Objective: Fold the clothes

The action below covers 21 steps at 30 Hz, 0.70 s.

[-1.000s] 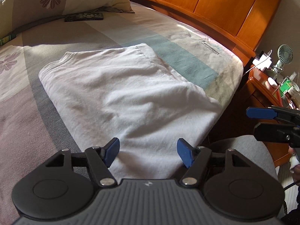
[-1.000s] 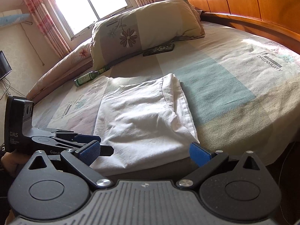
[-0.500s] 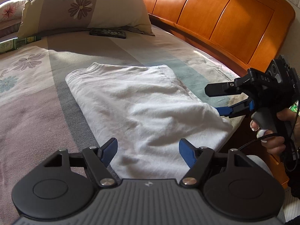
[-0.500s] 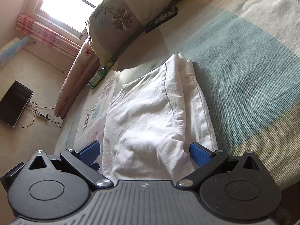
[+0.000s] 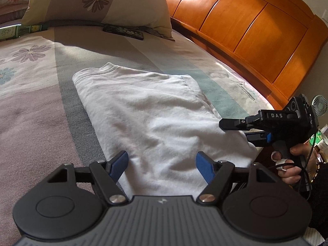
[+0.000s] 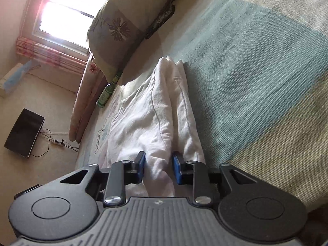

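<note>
Folded shirt, collar toward pillow

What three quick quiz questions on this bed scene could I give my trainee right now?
1. True or false: the white T-shirt lies fully unfolded, with both sleeves spread out.
2. Which gripper has T-shirt fabric between its fingers: the left gripper or the right gripper?
3. Fill in: beside the flowered pillow, a dark flat case lies next to its right end and a green ____ lies by its left end.

Key
1. False: it is folded into a narrow stack on the bedspread.
2. The right gripper, closing on the T-shirt's near corner; the left gripper hangs open over the near hem.
3. Bottle.
</note>
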Motion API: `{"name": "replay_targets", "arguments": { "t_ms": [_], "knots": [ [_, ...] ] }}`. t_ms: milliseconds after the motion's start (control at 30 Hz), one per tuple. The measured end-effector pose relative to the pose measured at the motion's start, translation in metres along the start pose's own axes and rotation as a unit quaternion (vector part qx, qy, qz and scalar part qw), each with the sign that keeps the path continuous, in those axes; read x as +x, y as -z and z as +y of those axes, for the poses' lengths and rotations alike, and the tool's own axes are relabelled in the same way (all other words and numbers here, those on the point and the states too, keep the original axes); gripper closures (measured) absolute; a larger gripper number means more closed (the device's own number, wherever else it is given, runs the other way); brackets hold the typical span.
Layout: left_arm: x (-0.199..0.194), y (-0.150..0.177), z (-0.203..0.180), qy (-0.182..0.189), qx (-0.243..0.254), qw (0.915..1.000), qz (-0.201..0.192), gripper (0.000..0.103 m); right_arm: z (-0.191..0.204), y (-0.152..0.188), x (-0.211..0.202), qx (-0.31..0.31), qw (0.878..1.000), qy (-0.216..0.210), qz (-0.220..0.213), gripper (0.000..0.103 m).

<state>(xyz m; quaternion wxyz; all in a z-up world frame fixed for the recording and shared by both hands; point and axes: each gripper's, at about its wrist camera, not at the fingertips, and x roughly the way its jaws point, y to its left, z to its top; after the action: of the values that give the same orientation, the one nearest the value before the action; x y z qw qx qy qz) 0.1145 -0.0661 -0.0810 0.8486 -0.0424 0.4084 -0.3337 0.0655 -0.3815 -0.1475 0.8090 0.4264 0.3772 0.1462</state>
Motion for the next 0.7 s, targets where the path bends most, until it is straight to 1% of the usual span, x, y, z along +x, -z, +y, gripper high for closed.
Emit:
{"name": "replay_targets", "arguments": {
  "t_ms": [33,100,167,233,333,367,433,500,533,567,600,700],
  "knots": [
    [-0.001,-0.001,0.000,-0.001,0.000,1.0000,0.000,0.030,-0.001,0.002,-0.001,0.001,1.000,0.011,-0.003,0.088],
    [-0.003,-0.002,0.001,-0.003,0.001,1.0000,0.000,0.030,0.015,0.004,-0.005,-0.032,0.999,0.029,-0.015,0.089],
    [-0.008,-0.003,-0.001,-0.002,0.007,1.0000,-0.003,0.030,0.032,0.000,-0.013,-0.060,0.997,0.039,-0.035,0.089],
    [-0.012,-0.004,-0.004,0.003,0.013,0.9999,-0.007,0.030,0.040,-0.003,-0.017,-0.071,0.995,0.051,-0.045,0.090],
    [-0.012,-0.003,-0.007,0.011,0.018,0.9997,-0.008,0.030,0.033,0.002,-0.011,-0.077,0.992,0.098,-0.034,0.090],
    [-0.010,-0.003,-0.007,0.014,0.019,0.9997,-0.006,0.029,0.028,0.006,-0.009,-0.072,0.991,0.106,-0.030,0.091],
    [-0.007,-0.002,-0.008,0.012,0.022,0.9997,0.000,0.029,0.015,0.012,-0.015,-0.054,0.994,0.085,-0.041,0.091],
    [-0.006,-0.002,-0.009,0.018,0.026,0.9995,0.001,0.029,0.019,0.012,-0.019,-0.049,0.994,0.087,-0.050,0.091],
    [-0.006,-0.002,-0.010,0.021,0.029,0.9994,0.002,0.029,0.025,0.013,-0.022,-0.063,0.991,0.100,-0.057,0.090],
    [-0.007,-0.003,-0.011,0.025,0.035,0.9991,-0.001,0.029,0.033,0.013,-0.025,-0.078,0.988,0.114,-0.064,0.086],
    [-0.005,-0.006,-0.011,0.026,0.043,0.9987,-0.006,0.029,0.040,0.013,-0.029,-0.093,0.985,0.128,-0.070,0.084],
    [0.001,-0.015,-0.013,0.029,0.068,0.9971,-0.019,0.029,0.065,0.015,-0.039,-0.142,0.974,0.144,-0.099,0.084]
  ]
}}
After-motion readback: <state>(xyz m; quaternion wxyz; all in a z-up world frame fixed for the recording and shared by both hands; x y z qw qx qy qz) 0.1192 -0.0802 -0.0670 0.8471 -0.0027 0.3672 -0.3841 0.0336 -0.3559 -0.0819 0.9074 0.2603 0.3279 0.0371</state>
